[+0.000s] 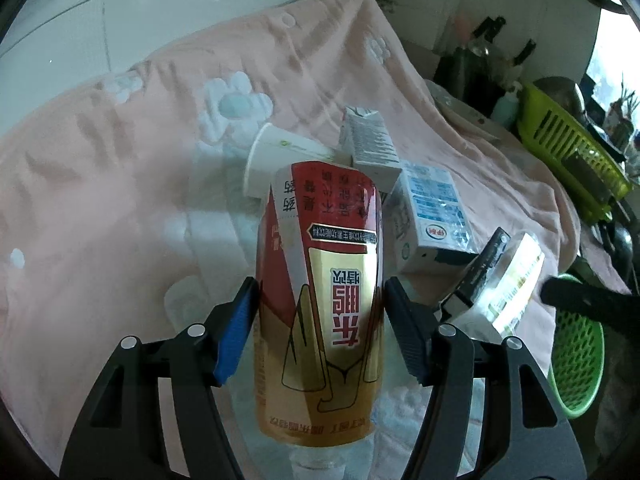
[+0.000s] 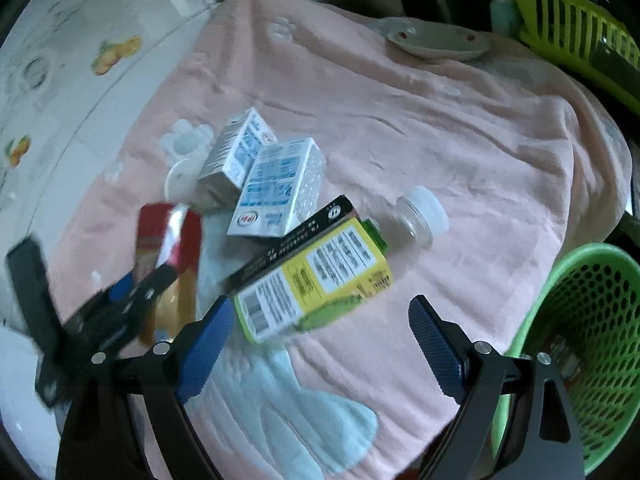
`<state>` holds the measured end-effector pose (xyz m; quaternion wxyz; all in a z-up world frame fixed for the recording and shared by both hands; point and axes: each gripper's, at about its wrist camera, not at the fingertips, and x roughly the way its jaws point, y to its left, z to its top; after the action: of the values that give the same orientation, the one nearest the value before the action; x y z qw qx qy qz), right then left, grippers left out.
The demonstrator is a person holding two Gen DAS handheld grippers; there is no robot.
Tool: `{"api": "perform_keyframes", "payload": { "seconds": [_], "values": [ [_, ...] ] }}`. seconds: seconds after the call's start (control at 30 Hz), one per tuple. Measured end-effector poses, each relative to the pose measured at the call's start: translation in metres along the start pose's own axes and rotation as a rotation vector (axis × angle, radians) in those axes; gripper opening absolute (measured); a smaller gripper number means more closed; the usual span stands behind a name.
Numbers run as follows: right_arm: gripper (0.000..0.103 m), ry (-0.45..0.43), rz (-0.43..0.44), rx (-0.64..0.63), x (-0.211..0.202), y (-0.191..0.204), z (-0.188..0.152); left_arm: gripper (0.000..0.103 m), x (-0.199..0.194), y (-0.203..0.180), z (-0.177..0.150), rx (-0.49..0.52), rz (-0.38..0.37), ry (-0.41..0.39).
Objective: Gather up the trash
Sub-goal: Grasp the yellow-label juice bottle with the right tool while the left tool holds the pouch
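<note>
Angled downward, the left gripper (image 1: 320, 320) clamps a red-gold bottle (image 1: 320, 300); the right gripper (image 2: 320, 344) gapes empty beside a green basket (image 2: 592, 320).

Pink blanket (image 2: 460, 152), cartons (image 2: 280, 188), plate (image 2: 436, 42) (far edge)

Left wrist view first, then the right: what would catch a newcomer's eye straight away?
A red and gold bottle fills the left wrist view, gripped between the left gripper's jaws. In the right wrist view, the right gripper hangs open beside a yellow carton in a pile of trash on a pink blanket; a green basket stands at the right.
</note>
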<state>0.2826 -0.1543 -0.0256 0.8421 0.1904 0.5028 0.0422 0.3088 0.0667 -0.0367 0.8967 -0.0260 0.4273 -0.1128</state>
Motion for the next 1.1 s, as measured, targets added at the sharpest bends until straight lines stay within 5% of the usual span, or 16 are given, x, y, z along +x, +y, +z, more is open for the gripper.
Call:
{"api": "perform_keyframes", "payload": {
  "seconds": [0.6,1.1],
  "values": [
    [0.075,0.114,0.117,0.428,0.057,-0.044,0.018,0.063,-0.017,0.011,-0.01,0.02,-0.007,-0.034],
    [0.065,0.074,0.126,0.337,0.047,-0.047,0.015,0.063,-0.02,0.009,-0.01,0.019,-0.005,-0.032]
  ]
}}
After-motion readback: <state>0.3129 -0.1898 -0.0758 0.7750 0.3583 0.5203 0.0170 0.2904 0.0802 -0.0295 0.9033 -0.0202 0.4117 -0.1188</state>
